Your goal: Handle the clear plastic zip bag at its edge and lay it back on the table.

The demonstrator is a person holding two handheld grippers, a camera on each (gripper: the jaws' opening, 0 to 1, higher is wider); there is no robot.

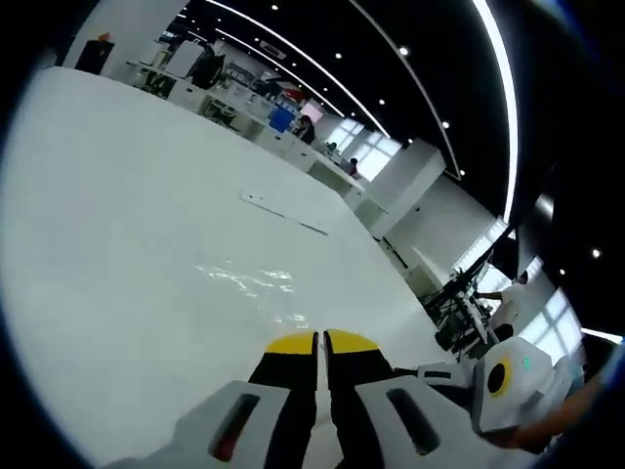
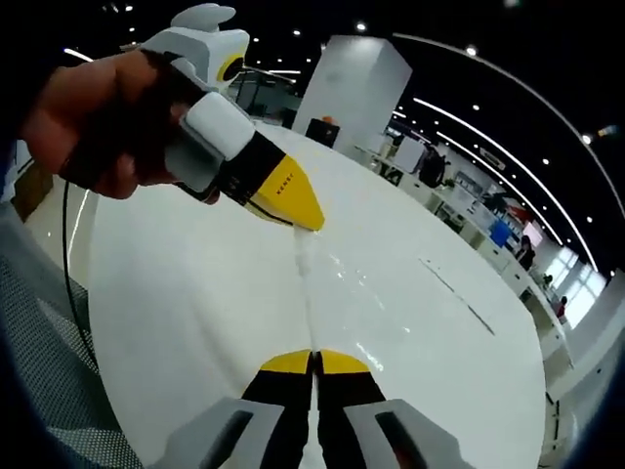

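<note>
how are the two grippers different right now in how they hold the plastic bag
In the right gripper view, the left gripper comes in from the upper left in a person's hand, pinching the far end of the bag's edge; the right gripper rises from the bottom, pinching the near end. The left one shows its side; the right one shows both tips. Both have yellow tips, shut on the bag, above the white table.

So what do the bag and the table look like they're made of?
The clear plastic zip bag looks like thin, glossy, see-through film: the table shows through it and it glints where it wrinkles. The white table looks like a smooth, slightly glossy hard top, perhaps laminate; ceiling lights reflect softly on it.
</note>
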